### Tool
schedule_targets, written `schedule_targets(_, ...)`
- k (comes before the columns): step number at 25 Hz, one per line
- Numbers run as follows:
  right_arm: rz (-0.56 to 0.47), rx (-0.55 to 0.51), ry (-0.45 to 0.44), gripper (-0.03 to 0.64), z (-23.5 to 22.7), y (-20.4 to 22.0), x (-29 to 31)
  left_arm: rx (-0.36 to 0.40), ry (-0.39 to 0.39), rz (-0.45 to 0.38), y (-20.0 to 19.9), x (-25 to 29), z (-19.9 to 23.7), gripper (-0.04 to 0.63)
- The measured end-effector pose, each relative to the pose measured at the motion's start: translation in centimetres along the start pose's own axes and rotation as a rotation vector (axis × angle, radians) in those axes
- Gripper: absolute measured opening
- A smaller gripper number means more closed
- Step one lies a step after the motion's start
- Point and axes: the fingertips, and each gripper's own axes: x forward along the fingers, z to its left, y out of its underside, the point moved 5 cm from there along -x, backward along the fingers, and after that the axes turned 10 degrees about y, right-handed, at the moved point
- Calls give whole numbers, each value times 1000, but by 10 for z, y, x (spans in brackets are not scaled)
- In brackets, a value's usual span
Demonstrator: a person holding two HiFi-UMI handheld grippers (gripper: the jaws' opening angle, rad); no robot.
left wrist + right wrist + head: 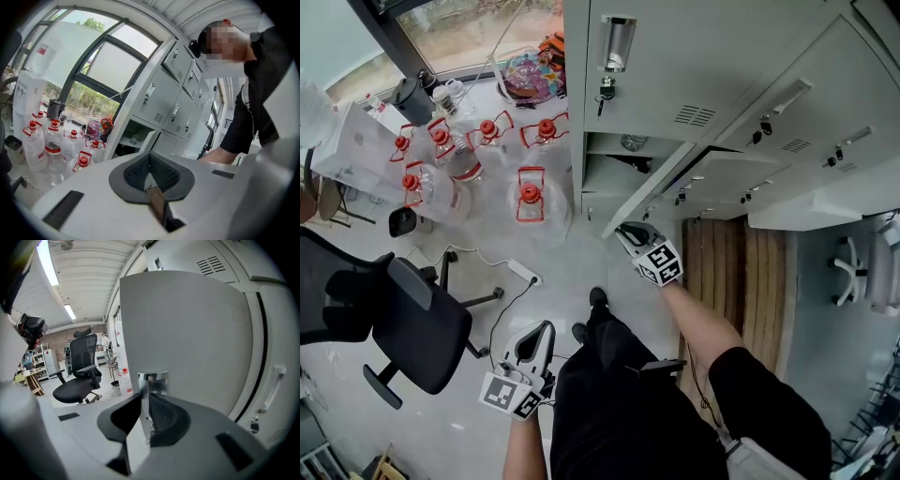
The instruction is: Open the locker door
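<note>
Gripping locker door [661, 183] at free edge, beside chrome fitting [152, 379]: right claw [628, 232] clamped on thin sheet metal. Door ajar, angled out from locker bank [694, 75]. Likely light, stiff, slick; edge grip suits. Left claw [539, 333] together, empty.

Pale-grey locker door [187, 329]: smooth matt painted sheet metal, with glossy chrome handle plate [153, 377]; clear bottles [530, 211]: glossy plastic.

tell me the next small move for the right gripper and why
Probably pull the locker door wider on its hinge. The right gripper is clamped on the door's free edge, and the head view shows the door only partly open.
</note>
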Motion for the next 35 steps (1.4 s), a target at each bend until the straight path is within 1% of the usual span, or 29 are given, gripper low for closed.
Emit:
schedule_targets(5,-14,-26,-32,58,-2,6,-12,-9,4,22,23,1,-17,14)
schedule_targets(10,-30,-7,-72,58,-9,16,-28,-5,-15,20,31,22,-42,15)
schedule_targets(12,-32,1,-90,57,-12,21,-37,-1,-36,8,30,32,-51,14)
schedule_targets(15,-28,0,-125,55,-18,26,-47,-5,-92,-35,26,39,-62,14)
schedule_targets(18,-35,3,-154,47,-23,30,-55,7,-129,-37,26,41,-71,14)
schedule_targets(19,-41,5,-162,8,-25,31,-59,11,-134,-33,26,42,-75,15)
schedule_targets(25,-57,-20,-206,8,-26,27,-71,12,-144,-34,33,57,-99,14)
schedule_targets(35,-40,-33,-203,8,-30,29,-76,22,-134,-46,30,66,-112,14)
